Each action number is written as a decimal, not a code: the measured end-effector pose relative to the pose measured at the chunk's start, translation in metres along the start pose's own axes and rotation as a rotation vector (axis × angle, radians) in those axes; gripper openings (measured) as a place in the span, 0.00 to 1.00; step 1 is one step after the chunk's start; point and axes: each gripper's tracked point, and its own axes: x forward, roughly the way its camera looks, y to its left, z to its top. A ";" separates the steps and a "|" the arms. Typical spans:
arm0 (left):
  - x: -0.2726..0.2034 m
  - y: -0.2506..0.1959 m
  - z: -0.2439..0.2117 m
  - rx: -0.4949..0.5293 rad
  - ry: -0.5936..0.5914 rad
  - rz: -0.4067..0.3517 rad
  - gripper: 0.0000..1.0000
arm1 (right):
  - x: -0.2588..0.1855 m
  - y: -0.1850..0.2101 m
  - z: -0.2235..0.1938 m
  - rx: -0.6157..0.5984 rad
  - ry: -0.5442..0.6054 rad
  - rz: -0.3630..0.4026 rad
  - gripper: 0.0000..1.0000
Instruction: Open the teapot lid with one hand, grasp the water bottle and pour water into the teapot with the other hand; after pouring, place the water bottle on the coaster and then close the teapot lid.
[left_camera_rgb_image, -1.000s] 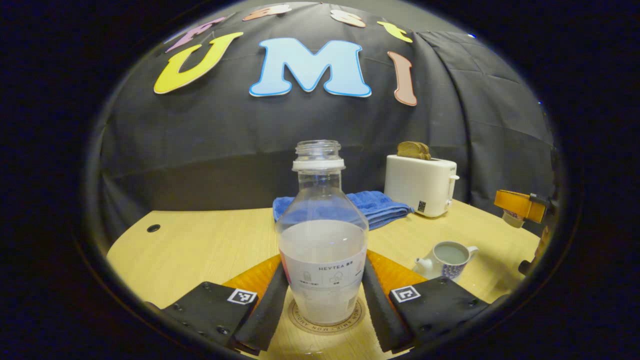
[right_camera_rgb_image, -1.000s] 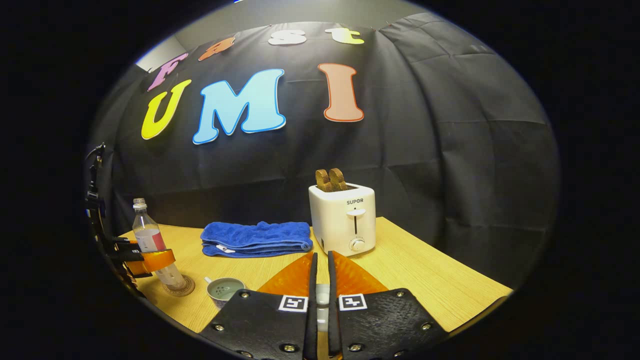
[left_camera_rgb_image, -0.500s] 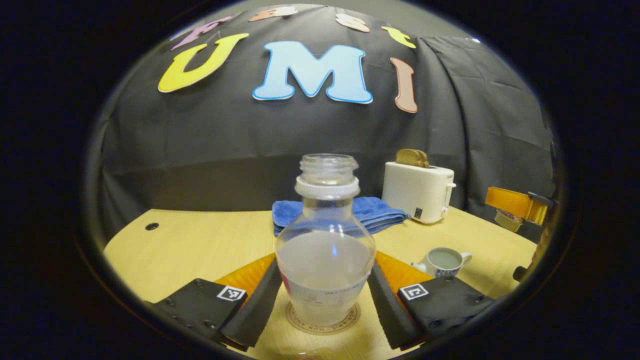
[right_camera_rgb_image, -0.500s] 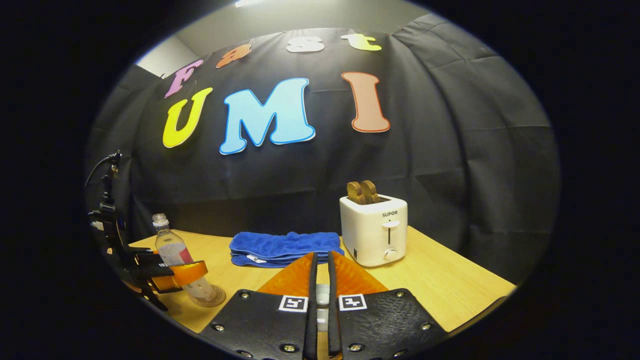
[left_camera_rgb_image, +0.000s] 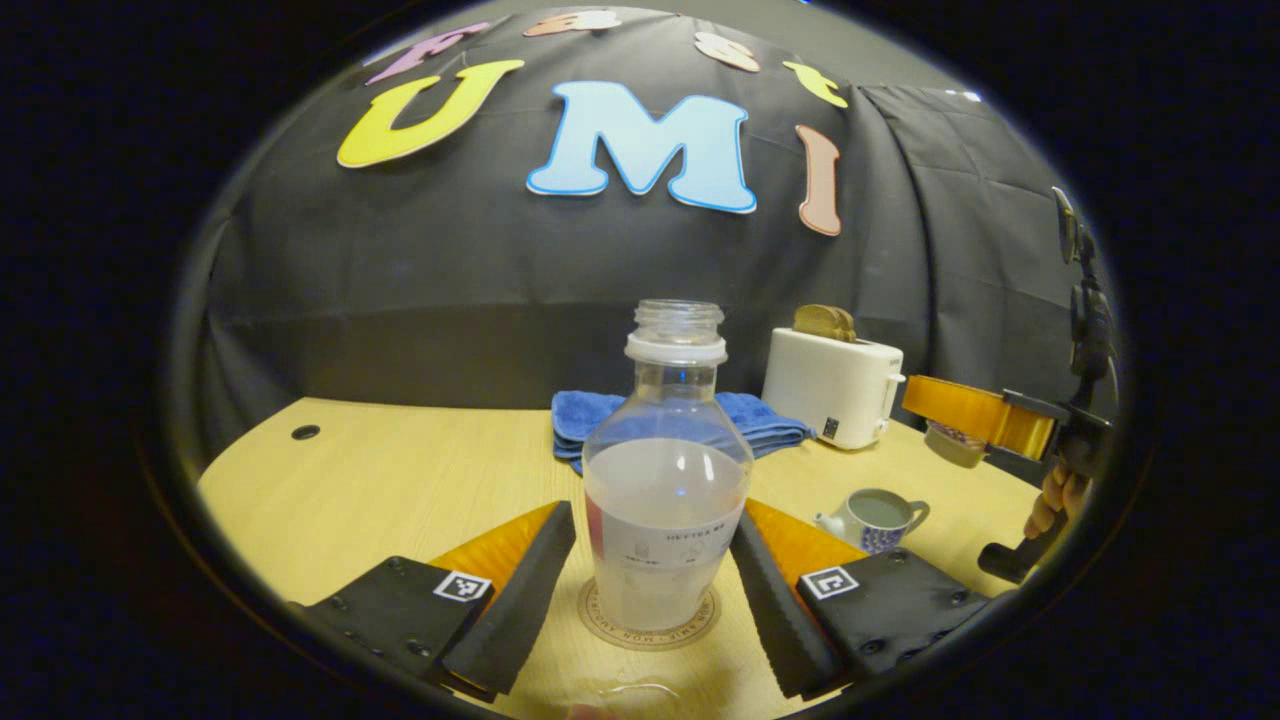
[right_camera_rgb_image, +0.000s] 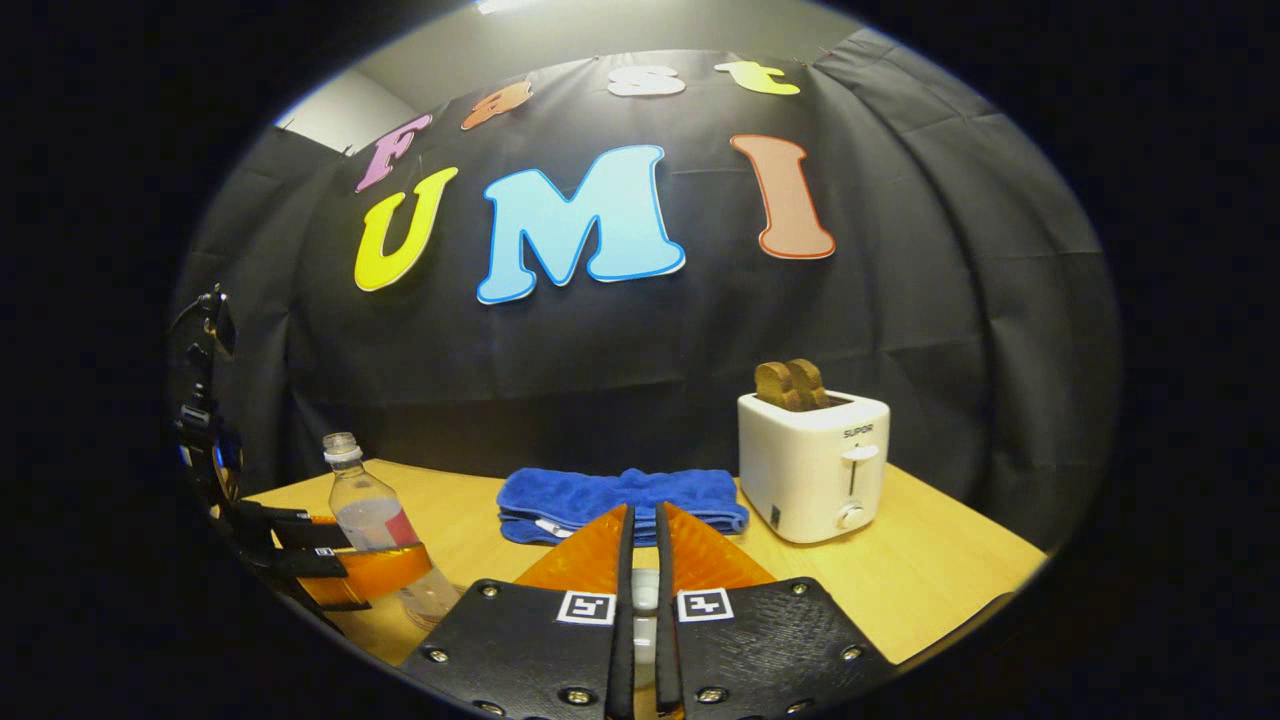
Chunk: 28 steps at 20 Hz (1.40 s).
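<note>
Between the open left gripper (left_camera_rgb_image: 652, 590) fingers, water bottle (left_camera_rgb_image: 667, 480)

The left gripper (left_camera_rgb_image: 652, 590) has two black plates at 5 and 7 o'clock, each with small round screws and one white square marker with a black pattern. The right gripper (right_camera_rgb_image: 640, 610) has the same plates with silver screws, and two such markers side by side.

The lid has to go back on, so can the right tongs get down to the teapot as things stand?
Probably yes: the right tongs hold the lid above the open teapot, nothing lies between, and the water bottle stands aside.
</note>
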 end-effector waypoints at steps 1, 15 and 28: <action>-0.004 0.000 -0.002 -0.004 -0.001 0.002 1.00 | 0.004 0.003 -0.005 0.003 0.005 0.011 0.08; -0.052 -0.014 0.003 -0.028 -0.073 -0.030 1.00 | 0.019 0.027 -0.053 0.010 0.101 0.066 0.08; -0.066 -0.017 -0.017 -0.060 -0.049 -0.032 1.00 | 0.024 0.025 -0.053 -0.032 0.063 0.060 0.08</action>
